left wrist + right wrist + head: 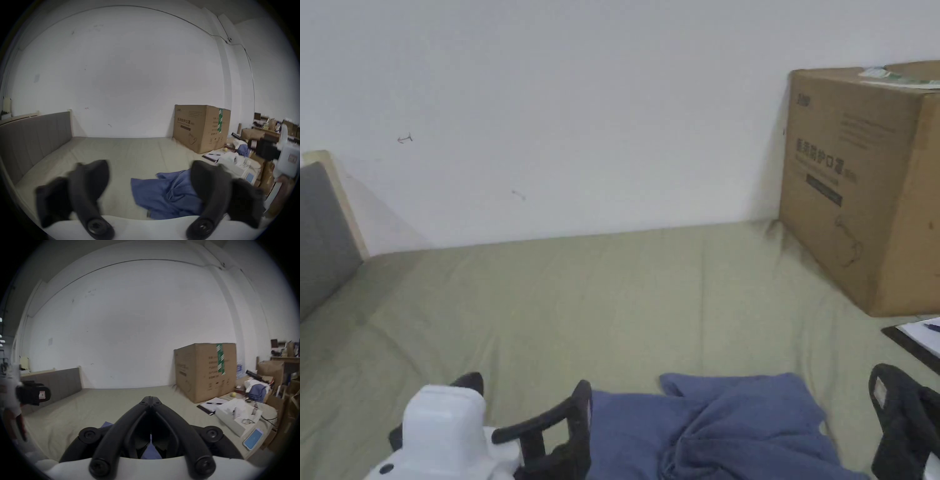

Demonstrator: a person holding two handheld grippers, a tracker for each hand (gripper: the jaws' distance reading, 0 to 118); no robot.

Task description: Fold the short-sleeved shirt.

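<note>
The blue short-sleeved shirt [725, 431] lies crumpled on the near part of the olive-green bed sheet [600, 294]; its near portion is cut off by the lower frame edge in the head view, and its collar and sleeves cannot be made out among the folds. In the left gripper view, one jaw of the left gripper [149, 183] stands in front of the shirt's right side and hides it. In the right gripper view only slivers of blue cloth show past the black linkage of the right gripper [151, 398].

The sheet beyond the shirt is bare up to the white wall [581, 112]. A grey padded headboard [322, 231] bounds the bed on the left; a large cardboard box [862, 187] stands on the far right corner against the wall. A clipboard with paper [919, 340] lies just in front of the box, cut off by the right frame edge.

The left gripper sits low at the shirt's left edge, pointed toward the wall, its jaws spread wide and holding nothing. The right gripper is held near the shirt's right side, likewise aimed at the wall; its jaw tips meet with no cloth seen between them. Both gripper bodies are cropped at the bottom of the head view.
</note>
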